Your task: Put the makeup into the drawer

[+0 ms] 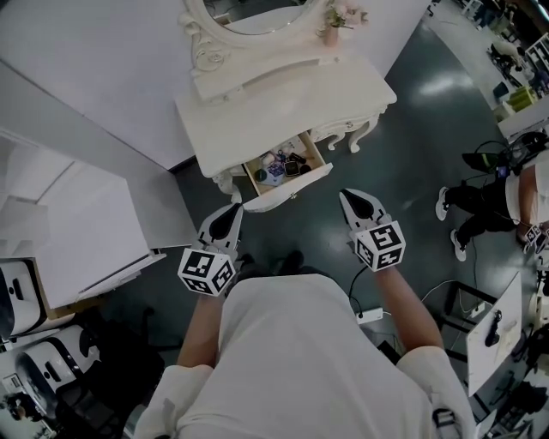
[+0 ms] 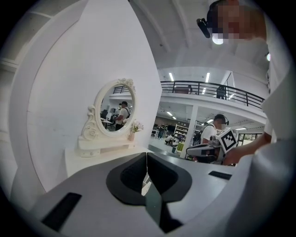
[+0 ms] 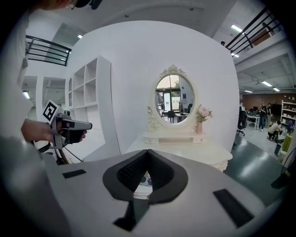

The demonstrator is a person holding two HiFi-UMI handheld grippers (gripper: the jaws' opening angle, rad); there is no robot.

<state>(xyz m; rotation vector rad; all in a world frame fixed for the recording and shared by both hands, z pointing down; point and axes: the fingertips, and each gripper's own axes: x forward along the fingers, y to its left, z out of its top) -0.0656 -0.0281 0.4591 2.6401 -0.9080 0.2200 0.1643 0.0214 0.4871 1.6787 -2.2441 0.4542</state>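
Observation:
A white dressing table (image 1: 257, 111) with an oval mirror (image 1: 257, 13) stands ahead of me. Its drawer (image 1: 286, 190) is pulled out toward me, and several makeup items (image 1: 283, 166) lie inside. My left gripper (image 1: 234, 208) hangs just left of the drawer front, jaws shut on nothing. My right gripper (image 1: 348, 197) hangs just right of the drawer, also shut and empty. In the left gripper view the jaws (image 2: 146, 153) meet in a thin seam before the table (image 2: 92, 159). In the right gripper view the shut jaws (image 3: 147, 152) point at the table (image 3: 185, 150).
A small vase of pink flowers (image 1: 333, 26) stands on the table's raised shelf. A white shelving unit (image 1: 77, 240) lies at my left. Another person (image 1: 502, 201) sits at the right on the dark floor, with cables and a power strip (image 1: 371, 315) near my feet.

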